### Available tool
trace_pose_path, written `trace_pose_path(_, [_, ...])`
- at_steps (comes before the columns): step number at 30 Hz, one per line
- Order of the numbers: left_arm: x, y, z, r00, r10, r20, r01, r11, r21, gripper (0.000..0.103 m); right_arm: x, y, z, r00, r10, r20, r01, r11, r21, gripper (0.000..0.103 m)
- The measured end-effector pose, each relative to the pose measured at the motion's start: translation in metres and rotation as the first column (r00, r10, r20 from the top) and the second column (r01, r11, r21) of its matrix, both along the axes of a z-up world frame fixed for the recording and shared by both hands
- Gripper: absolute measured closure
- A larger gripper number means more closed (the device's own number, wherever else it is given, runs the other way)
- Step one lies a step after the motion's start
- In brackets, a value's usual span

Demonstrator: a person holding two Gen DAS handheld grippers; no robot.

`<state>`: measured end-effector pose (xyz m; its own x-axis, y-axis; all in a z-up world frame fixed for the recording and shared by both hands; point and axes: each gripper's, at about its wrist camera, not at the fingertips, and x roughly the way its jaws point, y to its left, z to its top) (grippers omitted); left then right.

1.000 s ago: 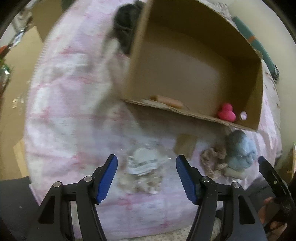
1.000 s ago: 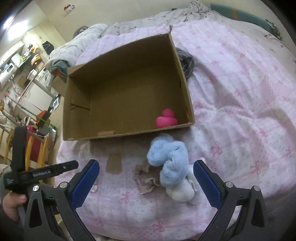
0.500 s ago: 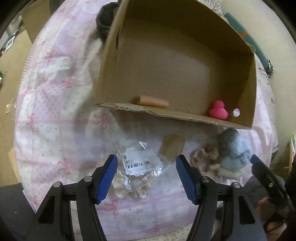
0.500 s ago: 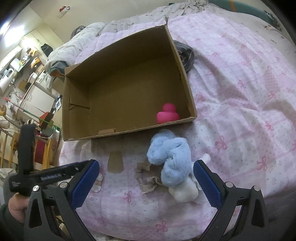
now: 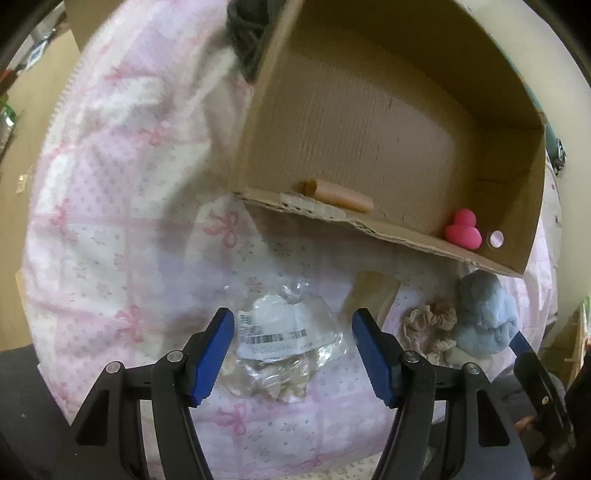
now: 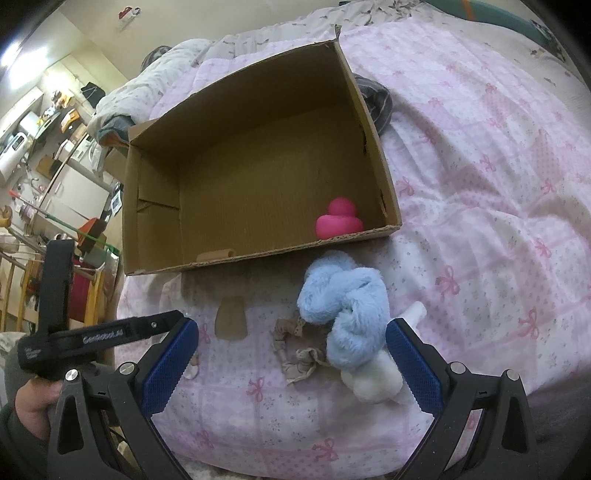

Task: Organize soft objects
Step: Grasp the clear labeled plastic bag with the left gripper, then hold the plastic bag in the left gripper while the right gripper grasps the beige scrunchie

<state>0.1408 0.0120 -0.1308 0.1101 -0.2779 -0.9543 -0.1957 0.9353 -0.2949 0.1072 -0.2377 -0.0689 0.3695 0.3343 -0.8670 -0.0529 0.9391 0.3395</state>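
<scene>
An open cardboard box (image 5: 388,236) (image 6: 384,177) lies on the pink bedspread. Inside are a pink duck (image 5: 463,232) (image 6: 338,222) and a tan cylinder (image 5: 338,195) (image 6: 216,254). In front of the box lie a clear bag with a barcode label (image 5: 284,339), a beige scrunchie (image 5: 430,325) (image 6: 295,350), a fluffy blue item (image 5: 484,317) (image 6: 343,310) and a white soft item (image 6: 373,380). My left gripper (image 5: 293,354) is open, its fingers on either side of the clear bag. My right gripper (image 6: 291,365) is open around the scrunchie, blue and white items.
A tan card piece (image 5: 373,295) (image 6: 231,321) lies between the bag and the scrunchie. Dark cloth (image 5: 245,26) (image 6: 375,101) sits behind the box. The bed edge is close below both grippers. Furniture and clutter (image 6: 55,147) stand at the left.
My left gripper has moved forward and down over the clear bag, which now sits between its fingers. My right gripper has shifted only slightly. Both stay open.
</scene>
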Motion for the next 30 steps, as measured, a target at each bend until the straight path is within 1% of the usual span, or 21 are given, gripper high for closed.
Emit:
trace_pose_path(2, [0.003, -0.002, -0.008, 1.0, -0.01, -0.019, 0.011, 1.0, 0.02, 0.04, 0.0, 0.001, -0.001, 1.0, 0.005, -0.002, -0.005, 1.0, -0.004, 0.0])
trace_pose_path(3, [0.005, -0.002, -0.012, 1.0, -0.01, -0.022, 0.011, 0.999, 0.042, 0.04, 0.0, 0.002, -0.001, 1.0, 0.007, -0.003, -0.007, 1.0, -0.006, 0.0])
trace_pose_path(5, [0.008, -0.006, -0.017, 0.999, -0.019, -0.03, 0.02, 0.998, 0.057, 0.042, 0.0, 0.003, -0.002, 1.0, 0.008, -0.005, -0.008, 1.0, -0.009, 0.0])
trace_pose_path(6, [0.008, -0.007, -0.018, 0.999, -0.026, -0.03, 0.028, 0.997, 0.065, 0.055, 0.0, 0.002, -0.002, 1.0, 0.007, -0.006, -0.007, 1.0, -0.01, 0.0])
trace_pose_path(7, [0.009, -0.009, -0.018, 0.999, -0.037, -0.028, 0.039, 0.995, 0.086, 0.071, 0.0, 0.002, -0.002, 1.0, 0.005, -0.007, -0.005, 1.0, -0.01, 0.0])
trace_pose_path(8, [0.01, -0.01, -0.017, 0.999, -0.045, -0.025, 0.047, 0.994, 0.103, 0.076, 0.0, 0.001, -0.002, 1.0, 0.002, -0.007, -0.002, 1.0, -0.009, 0.0])
trace_pose_path(10, [0.01, -0.008, -0.013, 0.999, -0.035, -0.014, 0.036, 0.995, 0.089, 0.079, 0.0, 0.0, -0.002, 1.0, -0.005, -0.007, 0.005, 1.0, -0.006, 0.0])
trace_pose_path(14, [0.008, -0.001, 0.007, 0.999, -0.015, 0.049, 0.009, 0.993, 0.118, 0.08, 0.0, -0.002, -0.002, 1.0, -0.015, -0.004, 0.015, 1.0, -0.001, 0.0])
trace_pose_path(15, [0.006, 0.0, 0.014, 0.998, -0.002, 0.068, -0.006, 0.994, 0.113, 0.08, 0.0, -0.002, -0.002, 1.0, -0.016, -0.005, 0.016, 1.0, 0.0, 0.0])
trace_pose_path(18, [-0.001, 0.006, 0.037, 0.994, 0.01, 0.11, -0.026, 0.99, 0.14, 0.08, -0.001, -0.002, -0.002, 1.0, -0.011, -0.003, 0.011, 1.0, 0.001, 0.0])
trace_pose_path(21, [-0.013, 0.004, 0.059, 0.99, -0.024, 0.136, 0.003, 0.988, 0.156, 0.08, -0.003, -0.001, 0.0, 1.0, 0.005, 0.001, -0.005, 1.0, 0.01, 0.0])
trace_pose_path(24, [-0.023, -0.001, 0.067, 0.988, -0.054, 0.142, 0.032, 0.987, 0.155, 0.08, -0.005, 0.001, 0.001, 0.999, 0.026, -0.019, -0.025, 0.999, 0.044, 0.0])
trace_pose_path(25, [-0.028, -0.001, 0.069, 0.988, -0.062, 0.143, 0.04, 0.988, 0.151, 0.08, -0.005, 0.003, -0.001, 0.999, 0.04, -0.033, -0.038, 0.997, 0.068, 0.002])
trace_pose_path(26, [-0.03, -0.002, 0.068, 0.988, -0.066, 0.14, 0.045, 0.988, 0.15, 0.08, -0.005, 0.004, -0.003, 0.997, 0.057, -0.049, -0.052, 0.994, 0.095, 0.018])
trace_pose_path(28, [-0.044, -0.003, 0.069, 0.988, -0.065, 0.139, 0.046, 0.99, 0.135, 0.08, -0.004, 0.01, -0.012, 0.991, 0.089, -0.1, -0.076, 0.989, 0.127, 0.032])
trace_pose_path(30, [-0.05, -0.007, 0.067, 0.987, -0.065, 0.145, 0.048, 0.992, 0.116, 0.08, -0.003, 0.015, -0.021, 0.983, 0.112, -0.142, -0.091, 0.984, 0.151, 0.033])
